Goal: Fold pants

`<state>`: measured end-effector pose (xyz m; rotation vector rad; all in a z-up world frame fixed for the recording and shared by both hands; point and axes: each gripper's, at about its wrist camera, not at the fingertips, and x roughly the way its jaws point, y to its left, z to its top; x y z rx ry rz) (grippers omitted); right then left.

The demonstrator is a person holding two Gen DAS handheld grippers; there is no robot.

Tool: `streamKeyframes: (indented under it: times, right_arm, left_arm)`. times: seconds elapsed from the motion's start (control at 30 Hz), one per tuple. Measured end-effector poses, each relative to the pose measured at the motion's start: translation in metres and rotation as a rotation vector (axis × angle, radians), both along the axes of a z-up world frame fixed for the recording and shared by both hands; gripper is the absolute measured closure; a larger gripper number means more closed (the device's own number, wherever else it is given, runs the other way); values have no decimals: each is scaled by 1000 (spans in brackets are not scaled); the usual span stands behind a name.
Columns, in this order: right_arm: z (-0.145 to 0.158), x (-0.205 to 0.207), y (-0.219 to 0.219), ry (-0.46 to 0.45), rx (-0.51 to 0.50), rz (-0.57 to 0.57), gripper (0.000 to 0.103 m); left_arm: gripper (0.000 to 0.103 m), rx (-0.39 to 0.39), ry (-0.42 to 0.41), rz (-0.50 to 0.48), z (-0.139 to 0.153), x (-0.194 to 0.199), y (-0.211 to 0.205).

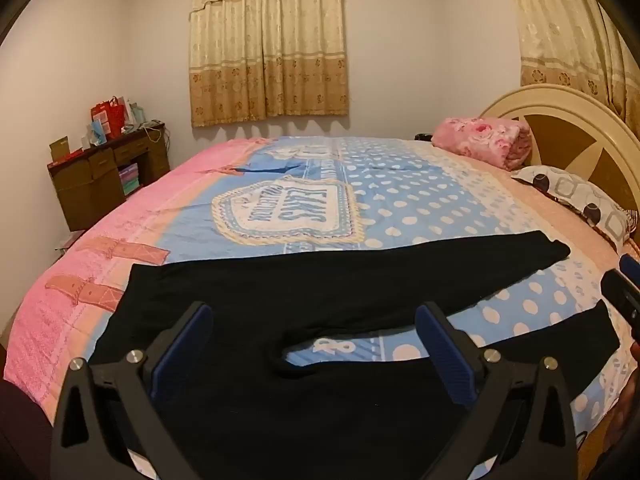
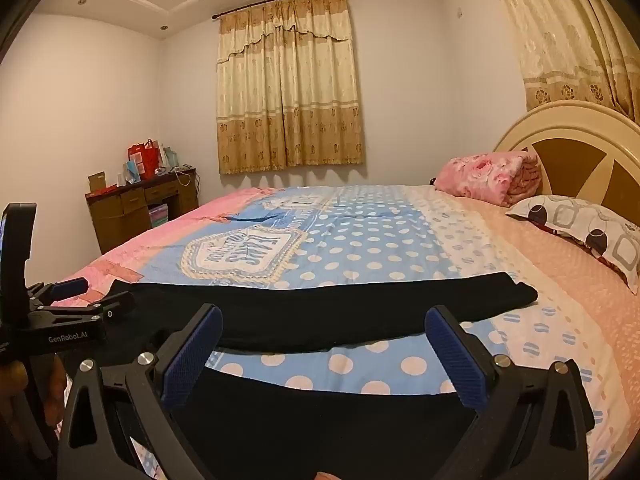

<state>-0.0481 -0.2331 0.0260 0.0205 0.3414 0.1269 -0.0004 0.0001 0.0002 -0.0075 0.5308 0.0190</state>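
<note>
Black pants [image 1: 320,280] lie spread flat on the bed, waist toward the left, the two legs splayed apart toward the right. My left gripper [image 1: 314,316] hovers open above the crotch and upper part of the pants, nothing between its blue pads. My right gripper [image 2: 324,320] is open too, over the nearer leg [image 2: 320,420], with the farther leg [image 2: 320,312] stretching across beyond it. The left gripper [image 2: 92,296] shows at the left edge of the right wrist view. The right gripper's tip [image 1: 624,292] shows at the right edge of the left wrist view.
The bed has a pink and blue dotted cover [image 1: 400,200]. A rolled pink blanket [image 1: 484,140] and a patterned pillow [image 1: 580,200] lie by the headboard [image 1: 568,120]. A brown desk [image 1: 108,172] with bags stands in the far left corner. Curtains [image 1: 268,40] hang behind.
</note>
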Motion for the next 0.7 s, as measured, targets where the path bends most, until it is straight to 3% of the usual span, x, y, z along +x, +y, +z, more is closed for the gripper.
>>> streamKeyframes:
  times: [0.17,0.7]
  right_arm:
    - [-1,0,-1,0,8,0,1]
    - [0,-1,-1,3,8,0,1]
  left_arm:
    - [0,37,-2,-10,1,-1,-4]
    - [0,23,-5,-5,5,0,2]
